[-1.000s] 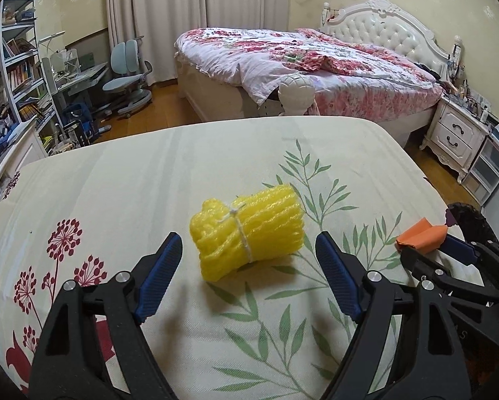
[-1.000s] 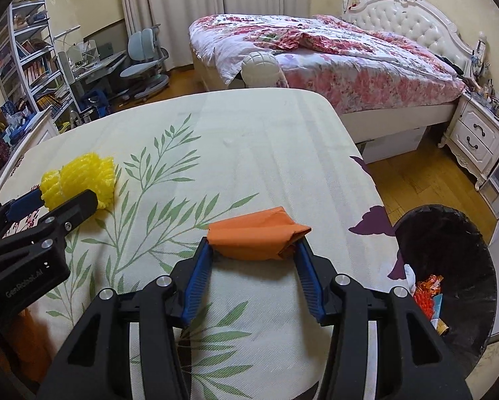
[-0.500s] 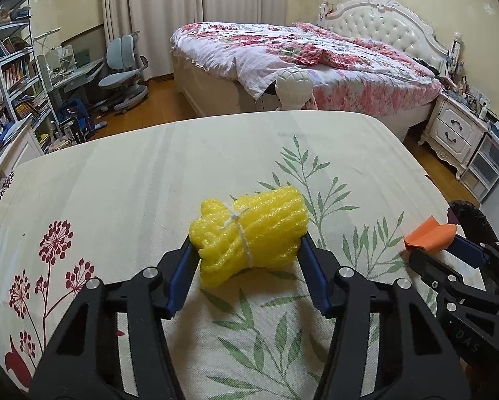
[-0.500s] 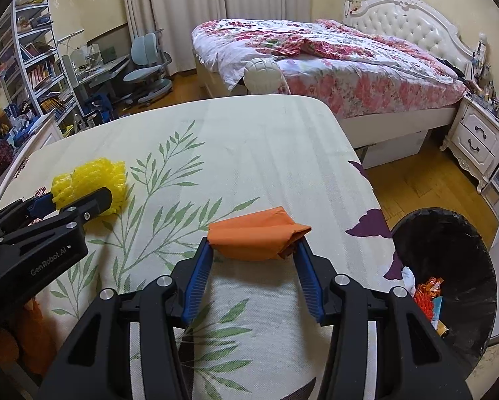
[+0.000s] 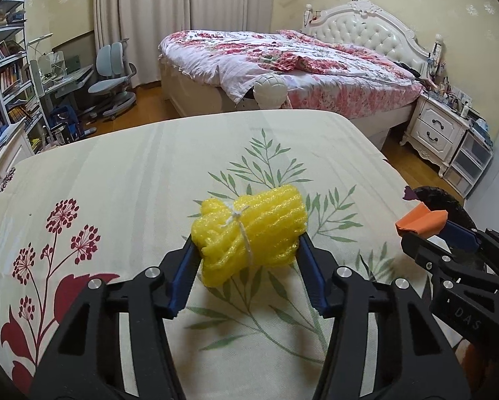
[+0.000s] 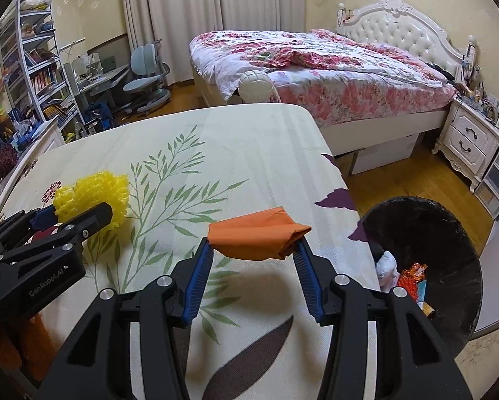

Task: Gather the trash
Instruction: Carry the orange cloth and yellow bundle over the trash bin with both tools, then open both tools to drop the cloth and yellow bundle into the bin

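my left gripper point(image 5: 247, 250) is clamped on one yellow foam net bundle point(image 5: 251, 230), and my right gripper point(image 6: 253, 248) is clamped on one folded orange paper point(image 6: 258, 238), both above the floral table point(image 6: 249, 140). one black trash bin point(image 6: 449, 233) sits right of the table with wrappers inside.

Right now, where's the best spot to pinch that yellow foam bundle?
Grip the yellow foam bundle by its two ends, coming in level from the near side, as the left tongs do here. It lies sideways like a short roll, so the ends face the pads. The white string cinches it off-centre; it looks squashy, so a gentle squeeze is probably enough.
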{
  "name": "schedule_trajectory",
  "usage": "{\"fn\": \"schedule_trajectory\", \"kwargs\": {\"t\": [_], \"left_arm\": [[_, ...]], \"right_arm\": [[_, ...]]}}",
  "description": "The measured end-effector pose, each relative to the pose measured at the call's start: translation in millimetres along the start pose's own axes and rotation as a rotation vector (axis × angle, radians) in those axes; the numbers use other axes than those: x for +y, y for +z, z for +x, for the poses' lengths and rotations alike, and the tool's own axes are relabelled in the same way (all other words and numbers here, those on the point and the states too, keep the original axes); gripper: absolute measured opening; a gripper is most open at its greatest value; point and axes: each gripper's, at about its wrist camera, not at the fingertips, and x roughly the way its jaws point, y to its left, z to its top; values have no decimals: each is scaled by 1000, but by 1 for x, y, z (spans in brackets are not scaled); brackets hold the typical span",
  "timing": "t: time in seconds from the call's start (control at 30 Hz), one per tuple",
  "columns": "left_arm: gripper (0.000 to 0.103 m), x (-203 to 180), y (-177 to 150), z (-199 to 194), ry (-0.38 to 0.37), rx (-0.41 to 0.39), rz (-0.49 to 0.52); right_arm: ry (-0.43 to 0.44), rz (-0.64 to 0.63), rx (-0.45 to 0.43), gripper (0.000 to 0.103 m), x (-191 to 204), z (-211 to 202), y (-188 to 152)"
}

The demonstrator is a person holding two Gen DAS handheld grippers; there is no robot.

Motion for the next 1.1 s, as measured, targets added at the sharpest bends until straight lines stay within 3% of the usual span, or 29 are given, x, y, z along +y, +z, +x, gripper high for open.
{"fn": "schedule_trajectory", "kwargs": {"t": [0.23,0.53,0.8,1.1], "left_arm": [[54,-31,-9,-23,-57,-29,23],[54,-88,-8,-34,-159,-64,99],[54,-149,0,-17,-233,-75,189],[54,-201,9,13,-265,-65,260]], "right_arm": [[-72,53,-43,49,-35,-33,-13],[-232,117,-93,49,-86,-57,-21],[-334,160,-112,49,-127,-54,-23],[-354,227,-101,49,-161,-36,-26]]}}
